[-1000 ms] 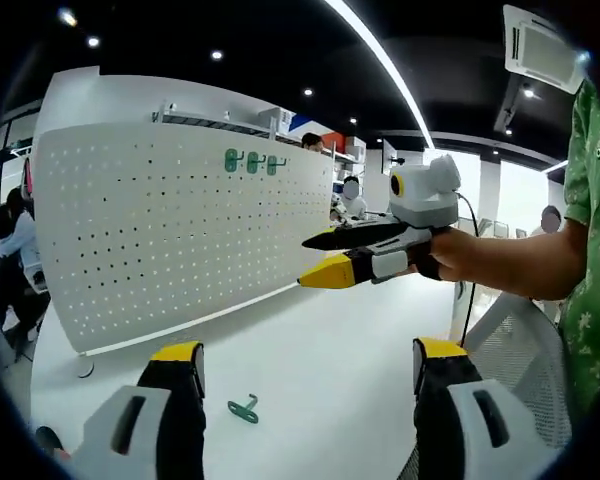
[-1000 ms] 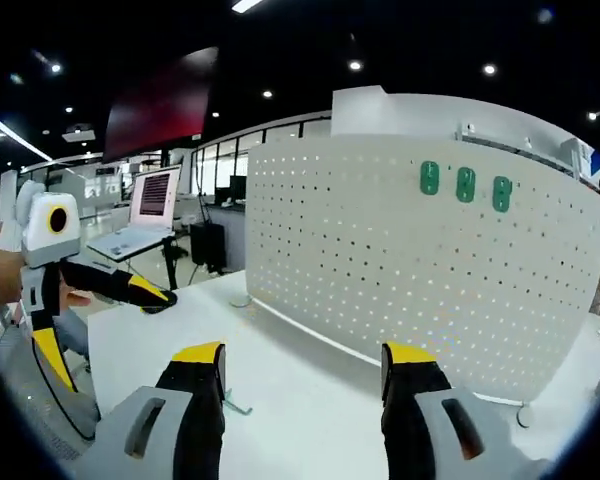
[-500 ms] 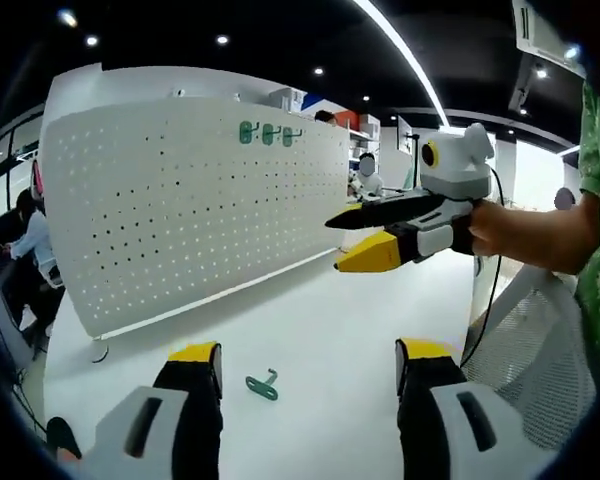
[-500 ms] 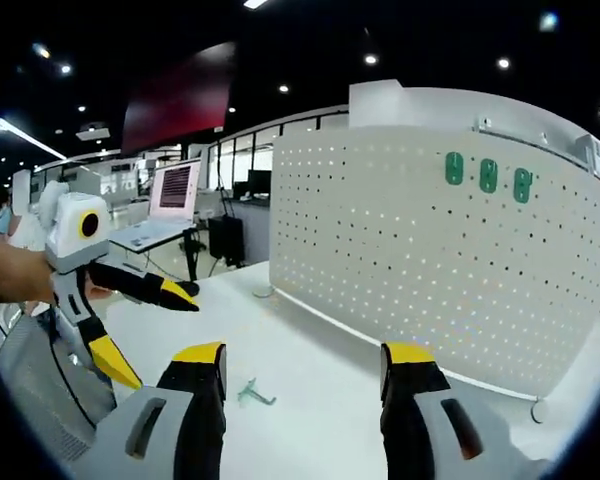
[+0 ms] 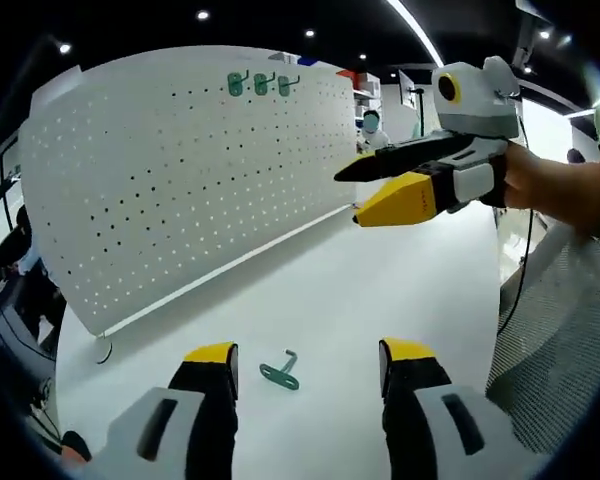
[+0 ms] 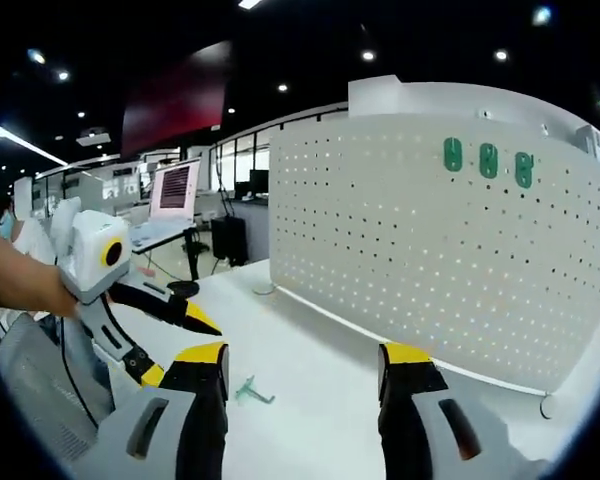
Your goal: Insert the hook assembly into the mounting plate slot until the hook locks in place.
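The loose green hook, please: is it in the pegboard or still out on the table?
Out. The loose green hook lies flat on the table, apart from the pegboard.

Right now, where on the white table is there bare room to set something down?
The white table is bare between the pegboard's foot and the loose green hook, and on past the hook toward the right gripper. The tightest spot is by the hook, between the left gripper's jaws.

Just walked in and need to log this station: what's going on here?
A person holds a two-jaw gripper in each hand over a white table. Both the left gripper and the right gripper are open and empty. A loose green hook lies on the table between the left gripper's jaws, not yet picked up. Three green hooks already hang on the upright white pegboard.
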